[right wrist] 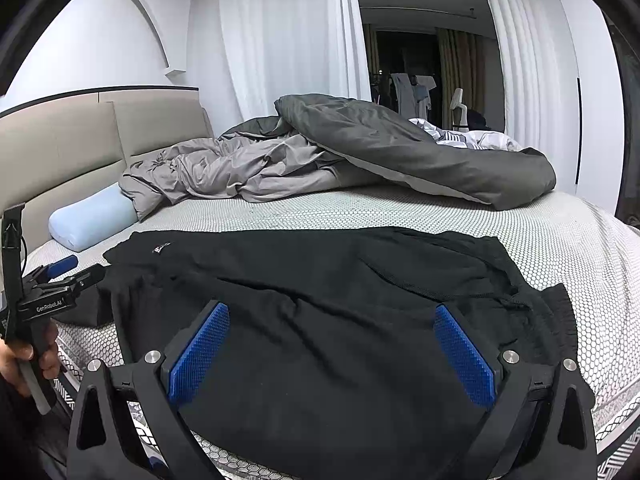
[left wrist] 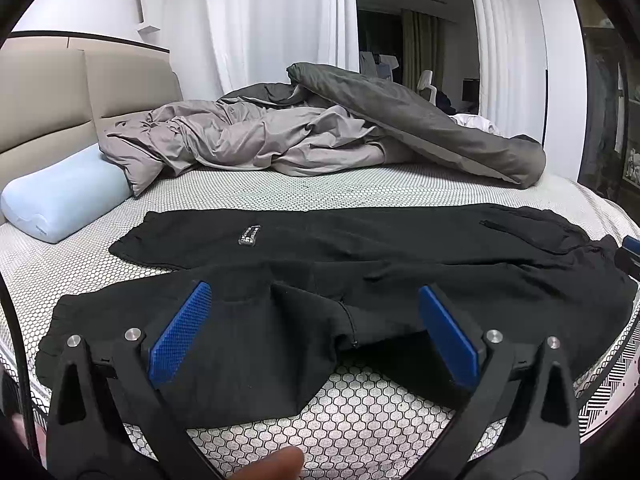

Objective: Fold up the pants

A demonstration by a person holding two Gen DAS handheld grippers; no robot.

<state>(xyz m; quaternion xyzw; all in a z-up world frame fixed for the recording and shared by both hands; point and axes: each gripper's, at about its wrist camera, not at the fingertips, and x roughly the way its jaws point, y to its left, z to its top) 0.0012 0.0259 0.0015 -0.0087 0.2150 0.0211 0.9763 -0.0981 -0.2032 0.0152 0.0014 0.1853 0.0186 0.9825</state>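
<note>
Black fabric pants (left wrist: 360, 264) lie spread flat across the near part of the bed, on the white mattress cover with the hexagon pattern (left wrist: 360, 408). Legs run toward the left, waistband toward the right. A small white-lettered label (left wrist: 249, 236) shows on the far leg.

My left gripper (left wrist: 316, 332) hangs over the near leg's cuff end, blue-padded fingers (left wrist: 180, 336) spread wide, nothing between them. Can't tell if the tips touch the cloth. From the right wrist view, the left gripper (right wrist: 76, 270) sits at the pants' left edge, held in my hand (right wrist: 24, 356).

My right gripper (right wrist: 332, 352) is over the seat and waist area, fingers (right wrist: 198, 356) wide apart too, gripping nothing. Waistband with its drawcord (right wrist: 508, 300) is just beyond the right finger.

Farther back: rumpled grey duvet (left wrist: 280, 140) heaped across the bed, light blue contoured pillow (left wrist: 60, 200) at left against the beige padded headboard (left wrist: 48, 100). White curtains (left wrist: 280, 20) behind.
</note>
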